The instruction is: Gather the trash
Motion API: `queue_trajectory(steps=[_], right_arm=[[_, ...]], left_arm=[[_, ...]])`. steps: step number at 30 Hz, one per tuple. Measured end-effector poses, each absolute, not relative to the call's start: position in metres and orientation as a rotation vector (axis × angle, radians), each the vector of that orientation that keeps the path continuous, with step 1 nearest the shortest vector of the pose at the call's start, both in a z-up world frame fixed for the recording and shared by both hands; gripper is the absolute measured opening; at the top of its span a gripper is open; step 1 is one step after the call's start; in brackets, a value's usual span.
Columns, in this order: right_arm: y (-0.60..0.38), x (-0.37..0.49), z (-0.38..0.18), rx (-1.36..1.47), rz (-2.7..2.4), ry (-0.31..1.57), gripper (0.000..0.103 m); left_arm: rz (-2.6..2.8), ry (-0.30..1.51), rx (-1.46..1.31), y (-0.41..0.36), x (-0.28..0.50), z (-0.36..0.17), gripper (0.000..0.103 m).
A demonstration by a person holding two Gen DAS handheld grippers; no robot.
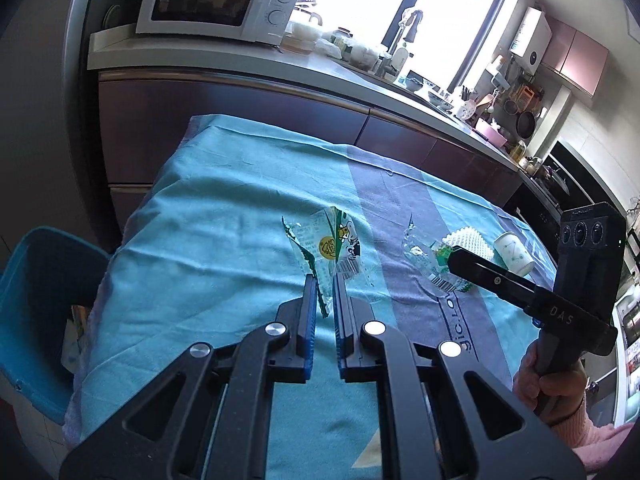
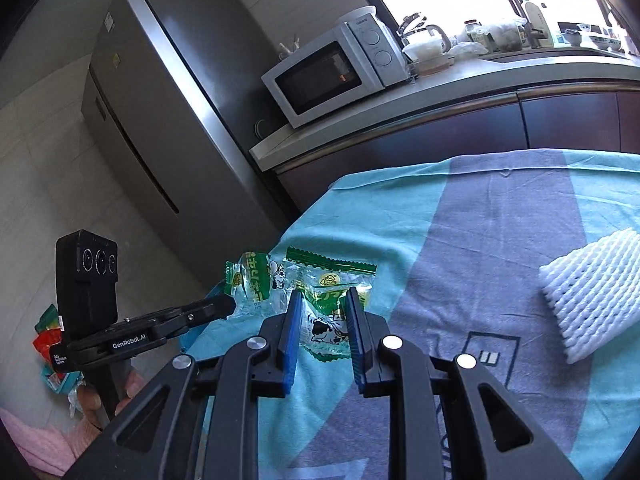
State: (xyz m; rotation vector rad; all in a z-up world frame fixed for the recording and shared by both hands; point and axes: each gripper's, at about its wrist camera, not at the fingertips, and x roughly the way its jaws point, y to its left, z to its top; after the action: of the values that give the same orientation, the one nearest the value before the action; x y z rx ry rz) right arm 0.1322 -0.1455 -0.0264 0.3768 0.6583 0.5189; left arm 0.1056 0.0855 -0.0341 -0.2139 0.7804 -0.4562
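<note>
Two clear-and-green snack wrappers lie on a teal and purple cloth-covered table [image 1: 224,216]. The left wrapper [image 1: 332,250] has its near edge between the narrowly parted fingers of my left gripper [image 1: 325,280]; the fingers have not closed on it. In the right wrist view this wrapper [image 2: 256,280] lies at the table's left edge by the left gripper [image 2: 224,304]. My right gripper [image 2: 322,296] is open and straddles the second wrapper [image 2: 332,304]. In the left wrist view the right gripper [image 1: 454,258] rests over that wrapper [image 1: 436,268].
A white foam fruit net [image 2: 592,292] and a small white cup [image 1: 514,254] lie on the table's right part. A blue bin [image 1: 36,312] with trash stands left of the table. A counter with a microwave [image 1: 216,0] and a fridge [image 2: 160,120] stand behind.
</note>
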Motion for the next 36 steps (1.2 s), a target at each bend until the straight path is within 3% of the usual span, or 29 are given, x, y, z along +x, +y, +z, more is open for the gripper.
queue_trajectory(steps=[36], right_arm=[[-0.022,0.161,-0.025,0.283,0.769,0.729,0.020]], left_arm=[[-0.183,0.722,-0.295,0.228,0.040,-0.032,0.009]])
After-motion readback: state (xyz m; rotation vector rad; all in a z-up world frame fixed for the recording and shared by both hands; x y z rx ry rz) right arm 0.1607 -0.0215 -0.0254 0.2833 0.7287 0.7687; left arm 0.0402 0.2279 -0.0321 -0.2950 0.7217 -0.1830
